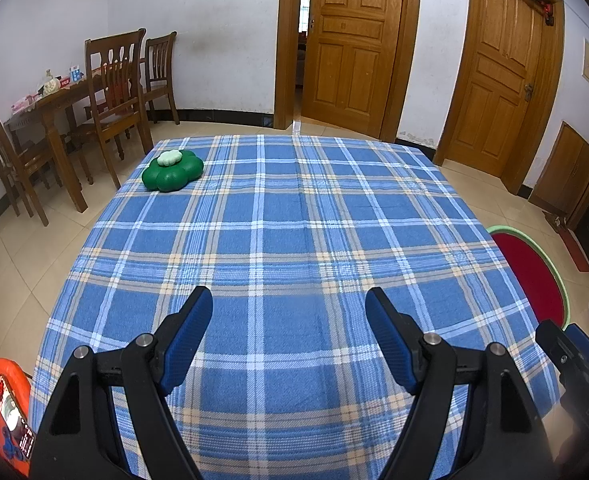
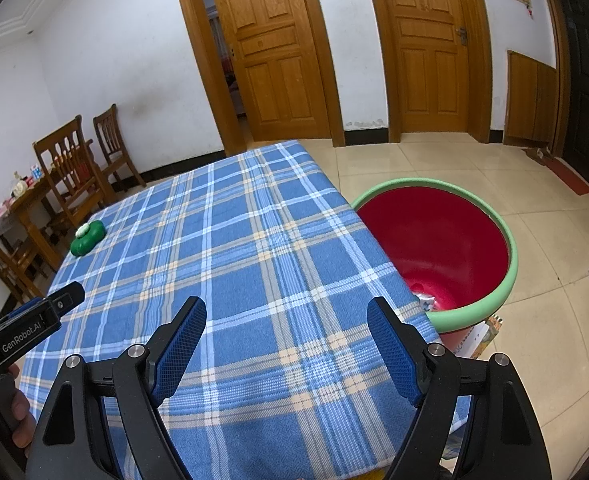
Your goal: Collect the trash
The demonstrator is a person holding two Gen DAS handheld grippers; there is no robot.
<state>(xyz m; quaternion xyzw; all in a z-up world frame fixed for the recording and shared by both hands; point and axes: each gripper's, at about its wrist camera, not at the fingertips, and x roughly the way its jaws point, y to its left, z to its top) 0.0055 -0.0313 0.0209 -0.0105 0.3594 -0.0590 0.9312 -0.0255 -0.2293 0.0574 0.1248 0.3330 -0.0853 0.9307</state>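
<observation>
- Bench (image 1: 294, 240): blue plaid cloth, tiled room, two wooden doors behind.
- Green flower-shaped item (image 1: 173, 171), pale piece on top: far left corner; judged light, rigid, smooth (grip across the lobes).
- Red basin (image 2: 454, 240): floor, right of bench.
- Left tongs (image 1: 288, 340), right tongs (image 2: 286, 348): apart, empty.

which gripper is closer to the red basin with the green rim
Right. The right gripper hangs over the table's near right part, beside the basin. The left gripper hangs farther left, across the plaid tablecloth.
</observation>
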